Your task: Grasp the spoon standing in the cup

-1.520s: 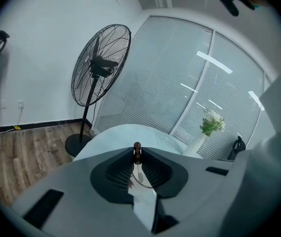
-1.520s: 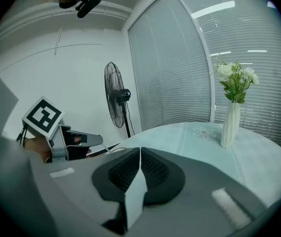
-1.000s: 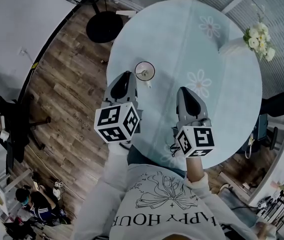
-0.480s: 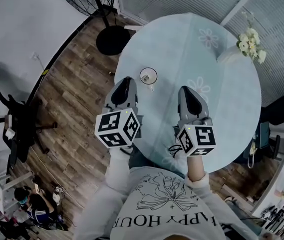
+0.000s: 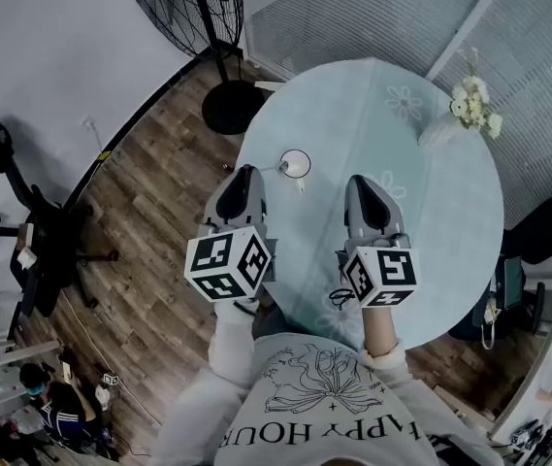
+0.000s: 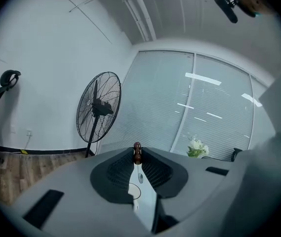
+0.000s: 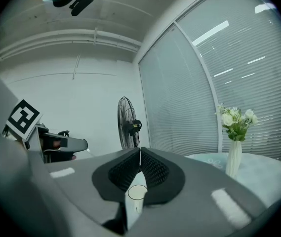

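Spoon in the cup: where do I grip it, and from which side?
Grip the spoon on its thin stem just below the brown top knob, clear of the cup rim. It stands near upright, so come in level from the person's side, jaws either side of the stem. The left gripper looks lined up on it.

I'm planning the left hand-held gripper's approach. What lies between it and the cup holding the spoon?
Nothing but bare tablecloth: the head view shows a clear stretch from the left hand-held gripper to the cup.
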Motion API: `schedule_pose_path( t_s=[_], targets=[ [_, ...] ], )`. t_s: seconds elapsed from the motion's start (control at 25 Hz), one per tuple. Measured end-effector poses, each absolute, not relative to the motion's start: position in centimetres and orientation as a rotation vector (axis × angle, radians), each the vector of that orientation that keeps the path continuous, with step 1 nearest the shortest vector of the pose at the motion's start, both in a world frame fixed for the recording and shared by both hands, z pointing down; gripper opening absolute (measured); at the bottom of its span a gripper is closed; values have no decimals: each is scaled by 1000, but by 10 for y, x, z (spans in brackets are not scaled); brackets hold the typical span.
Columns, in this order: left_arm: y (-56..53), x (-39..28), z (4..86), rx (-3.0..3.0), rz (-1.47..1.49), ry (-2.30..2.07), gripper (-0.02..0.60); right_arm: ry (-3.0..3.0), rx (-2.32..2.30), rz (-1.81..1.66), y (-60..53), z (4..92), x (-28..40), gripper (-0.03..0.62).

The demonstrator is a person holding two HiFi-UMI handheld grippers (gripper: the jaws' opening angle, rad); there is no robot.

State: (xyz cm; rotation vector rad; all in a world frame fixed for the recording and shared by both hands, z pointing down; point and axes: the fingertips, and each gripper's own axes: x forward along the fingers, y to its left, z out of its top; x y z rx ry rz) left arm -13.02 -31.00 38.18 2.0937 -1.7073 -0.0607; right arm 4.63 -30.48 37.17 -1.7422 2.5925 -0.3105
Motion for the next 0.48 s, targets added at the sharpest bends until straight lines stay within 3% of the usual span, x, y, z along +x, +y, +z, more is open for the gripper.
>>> schedule_pose_path(
  t_s=[0.48],
  targets=[
    [-262, -150, 339, 2088, -152, -1814, 51, 2596, -1634, -233, -279, 333, 31, 17]
  ],
)
